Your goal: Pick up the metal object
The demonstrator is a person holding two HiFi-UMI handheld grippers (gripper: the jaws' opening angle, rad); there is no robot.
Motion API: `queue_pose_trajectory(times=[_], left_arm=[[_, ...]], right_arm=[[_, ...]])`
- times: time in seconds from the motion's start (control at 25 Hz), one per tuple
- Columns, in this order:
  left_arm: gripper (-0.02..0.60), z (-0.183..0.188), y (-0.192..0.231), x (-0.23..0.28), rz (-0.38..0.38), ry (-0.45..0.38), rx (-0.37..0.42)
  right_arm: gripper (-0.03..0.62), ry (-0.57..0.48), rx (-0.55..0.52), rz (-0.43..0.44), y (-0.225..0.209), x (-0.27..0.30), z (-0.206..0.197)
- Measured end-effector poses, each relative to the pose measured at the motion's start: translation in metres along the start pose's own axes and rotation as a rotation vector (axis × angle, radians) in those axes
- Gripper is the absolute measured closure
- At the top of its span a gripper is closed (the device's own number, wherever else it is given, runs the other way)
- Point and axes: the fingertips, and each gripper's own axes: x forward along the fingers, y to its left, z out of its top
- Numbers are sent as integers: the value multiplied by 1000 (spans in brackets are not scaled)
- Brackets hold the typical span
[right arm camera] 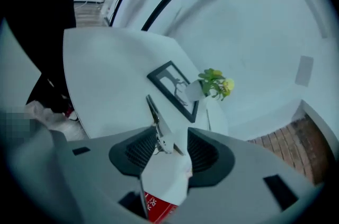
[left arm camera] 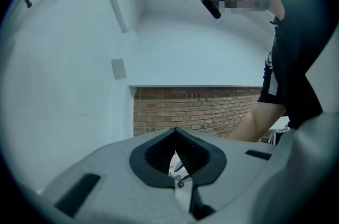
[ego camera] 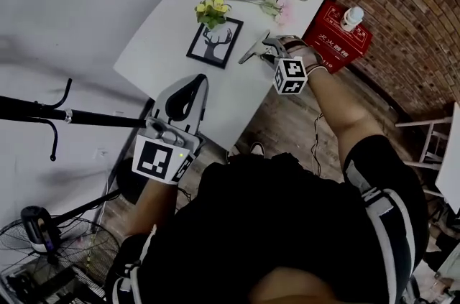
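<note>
Only writing in view: white Chinese characters on the red box (ego camera: 338,44) beside the tabletop (ego camera: 172,29), too small to read. A scrap of its white print shows under my right gripper (right arm camera: 172,135). Right jaws stand wide apart, pressing nothing. Metal object (right arm camera: 156,121) lies on the tabletop between them, close to the pad at picture left, its tip pointing toward the framed deer picture (right arm camera: 174,88). My left gripper (left arm camera: 175,135) has its jaws closed together, empty, well apart from the metal object.
</note>
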Motion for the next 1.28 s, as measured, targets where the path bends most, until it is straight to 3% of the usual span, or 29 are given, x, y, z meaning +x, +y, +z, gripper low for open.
queue_pose_trajectory(times=[0.2,0.52,1.0,1.28], left_arm=[[572,-8,14,-14,51,29,3],[572,-15,23,-20,79,50,-2],[573,-21,27,-25,78,59,0],[574,-13,25,-24,54,38,7]], right_arm=[[411,93,-142,113,17,38,-17],[451,108,-211,137,13,56,-11],[497,147,-177,119,7,63,-9],[511,122,-20,62,-7,36,-6]])
